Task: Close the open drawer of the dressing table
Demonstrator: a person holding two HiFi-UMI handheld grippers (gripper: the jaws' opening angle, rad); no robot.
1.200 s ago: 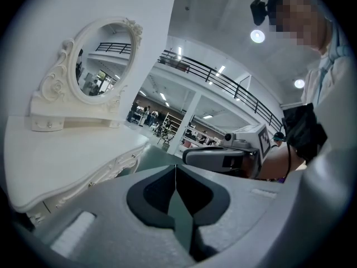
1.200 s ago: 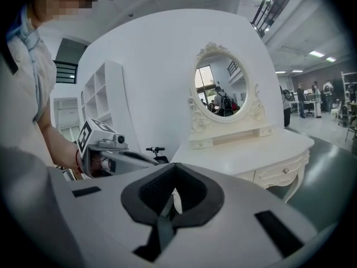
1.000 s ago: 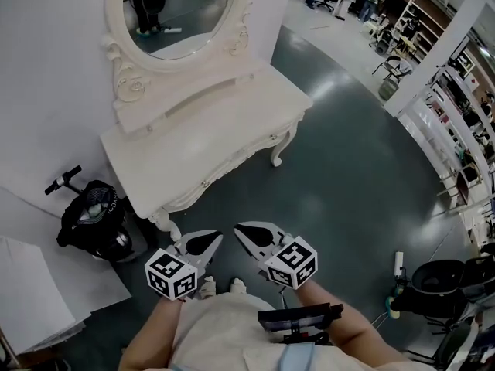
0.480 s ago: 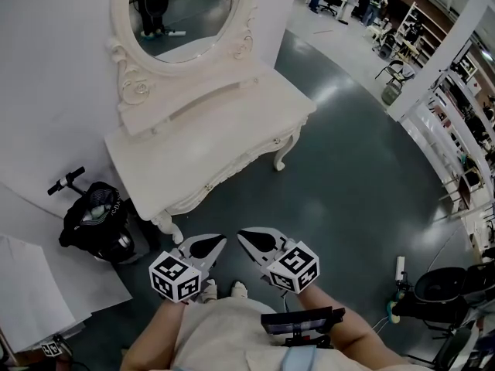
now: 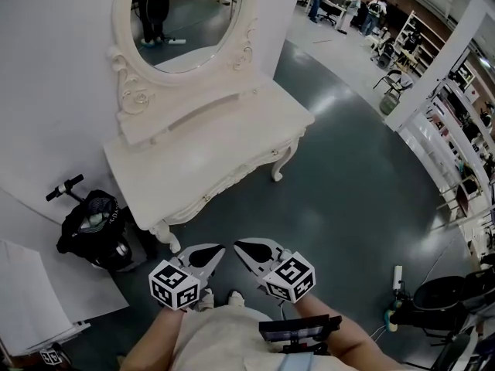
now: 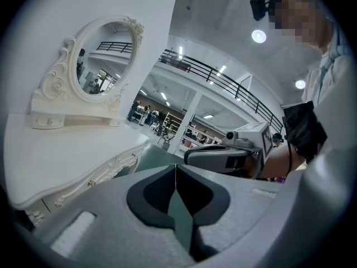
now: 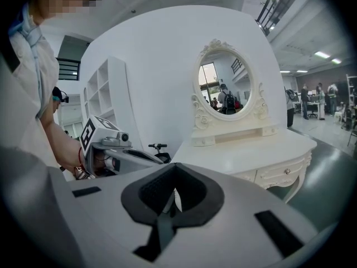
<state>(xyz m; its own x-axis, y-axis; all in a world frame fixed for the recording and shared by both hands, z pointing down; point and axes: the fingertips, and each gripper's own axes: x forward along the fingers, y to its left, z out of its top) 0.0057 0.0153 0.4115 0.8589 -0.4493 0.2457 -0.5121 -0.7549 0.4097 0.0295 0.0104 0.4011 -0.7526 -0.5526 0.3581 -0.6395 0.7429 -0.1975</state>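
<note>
Dressing table: one white carved dressing table (image 5: 209,153), standing on the floor.
Mirror: one oval white-framed mirror (image 5: 186,14) on it.
Claws: two; left claw (image 5: 219,248) and right claw (image 5: 239,245) both clenched, empty.

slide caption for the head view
Left gripper and right gripper shut, empty, short of the white dressing table.

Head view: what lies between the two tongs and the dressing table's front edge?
Only bare dark floor separates them from the dressing table; the head view shows it.
</note>
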